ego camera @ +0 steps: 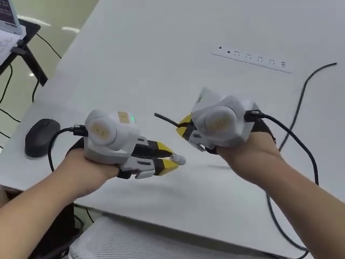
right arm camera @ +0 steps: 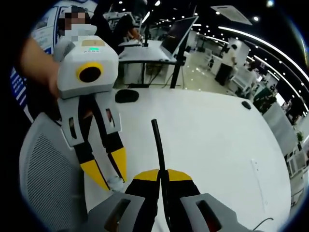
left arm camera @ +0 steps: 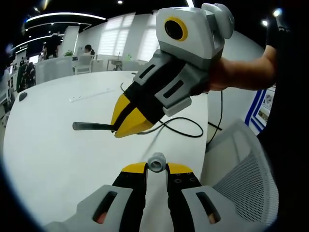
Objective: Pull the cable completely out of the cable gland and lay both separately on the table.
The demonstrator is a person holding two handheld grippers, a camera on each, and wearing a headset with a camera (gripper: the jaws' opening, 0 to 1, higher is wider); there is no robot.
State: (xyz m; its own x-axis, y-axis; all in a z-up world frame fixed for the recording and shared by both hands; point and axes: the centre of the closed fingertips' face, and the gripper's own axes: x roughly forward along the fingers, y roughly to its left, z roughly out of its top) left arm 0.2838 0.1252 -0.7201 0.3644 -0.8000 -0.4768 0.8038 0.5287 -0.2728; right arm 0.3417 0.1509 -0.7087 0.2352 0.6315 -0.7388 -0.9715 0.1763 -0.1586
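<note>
My left gripper clenches the small gland, probably light and slippery. My right gripper grasps the stiff-looking cable, jutting toward 12 o'clock, both above the table.

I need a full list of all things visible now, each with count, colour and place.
cable gland: one, light grey, held by left gripper, off the cable
cable: one, black, clamped in right gripper
table: one, white, under both grippers
mouse: one, black, table's left edge
power strip: one, white, far side of table
chair: one, grey mesh, at near table edge
left gripper: one, white, yellow tips, shut
right gripper: one, same colours, shut
</note>
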